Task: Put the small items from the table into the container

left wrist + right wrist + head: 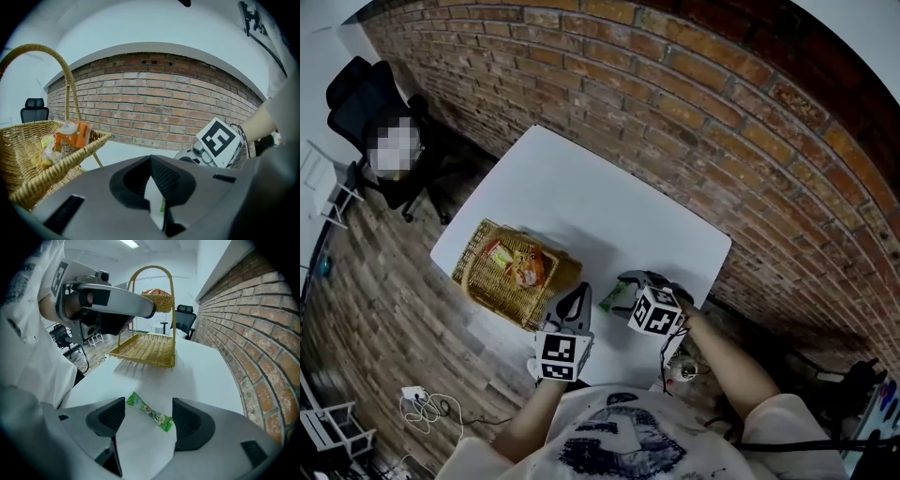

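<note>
A green candy packet (150, 412) lies flat on the white table (581, 197), between the two jaws of my right gripper (149, 419), which stands wide open and tilts down over it without touching it. In the head view that packet (614, 298) shows just ahead of the right gripper (628, 286). My left gripper (577, 295) hovers beside the wicker basket (478, 281), jaws shut with nothing in them (152, 161). The handled basket (56, 173) holds several snack packets (70, 136).
A brick wall (722, 122) runs along the table's far and right sides. A black office chair (366, 122) stands on the wood floor at the far left. Cables and a power strip (427, 405) lie on the floor near the table's front left corner.
</note>
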Demonstrator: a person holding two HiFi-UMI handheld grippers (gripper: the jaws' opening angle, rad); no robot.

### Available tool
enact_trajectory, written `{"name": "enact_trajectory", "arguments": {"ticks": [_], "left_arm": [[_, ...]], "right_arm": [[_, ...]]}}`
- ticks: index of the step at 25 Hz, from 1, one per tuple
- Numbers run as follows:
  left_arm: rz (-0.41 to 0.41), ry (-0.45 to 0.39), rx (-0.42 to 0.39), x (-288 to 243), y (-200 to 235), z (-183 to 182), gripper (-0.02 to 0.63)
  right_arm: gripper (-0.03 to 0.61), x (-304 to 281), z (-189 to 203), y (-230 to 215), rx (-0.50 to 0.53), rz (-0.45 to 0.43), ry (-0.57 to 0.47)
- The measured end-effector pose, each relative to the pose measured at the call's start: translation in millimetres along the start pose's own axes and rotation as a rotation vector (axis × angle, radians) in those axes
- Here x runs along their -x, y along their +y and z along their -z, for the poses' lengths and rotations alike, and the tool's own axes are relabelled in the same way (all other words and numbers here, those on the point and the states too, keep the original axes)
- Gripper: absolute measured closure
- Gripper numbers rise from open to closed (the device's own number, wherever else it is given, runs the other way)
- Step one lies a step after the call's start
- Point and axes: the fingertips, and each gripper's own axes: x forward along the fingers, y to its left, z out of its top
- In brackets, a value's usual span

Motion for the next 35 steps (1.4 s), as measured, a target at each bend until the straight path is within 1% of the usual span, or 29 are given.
{"name": "enact_trajectory", "arguments": {"ticks": [5, 12, 16, 22, 27, 35], "left_arm": [[-0.009, 0.004, 0.015, 1.8, 4.5, 3.1, 0.568], [-0.009, 0.015, 0.025, -1.3, 8.3, 10.1, 0.568], [-0.016, 0.025, 0.034, 0.8, 12.1, 14.4, 0.568], [-0.021, 0.025, 0.038, 2.5, 17.1, 13.8, 0.568], [-0.023, 0.028, 0.059, 4.8, 21.7, 18.1, 0.568], [-0.016, 0.032, 0.058, 5.0, 21.0, 20.0, 0.568]], "right_arm": [[0.259, -9.5, 9.7, -0.1, 0.039, -0.028, 0.049], [0.259, -28.3, 23.2, -0.1, 0.140, -0.076, 0.124], [0.261, -37.4, 28.3, -1.5, 0.176, -0.095, 0.157], [0.261, -46.2, 29.3, 0.9, 0.192, -0.123, 0.180], [0.266, -49.8, 28.8, 3.8, 0.197, -0.129, 0.195], [0.339, -49.7, 32.1, 2.5, 0.186, -0.109, 0.204]]}}
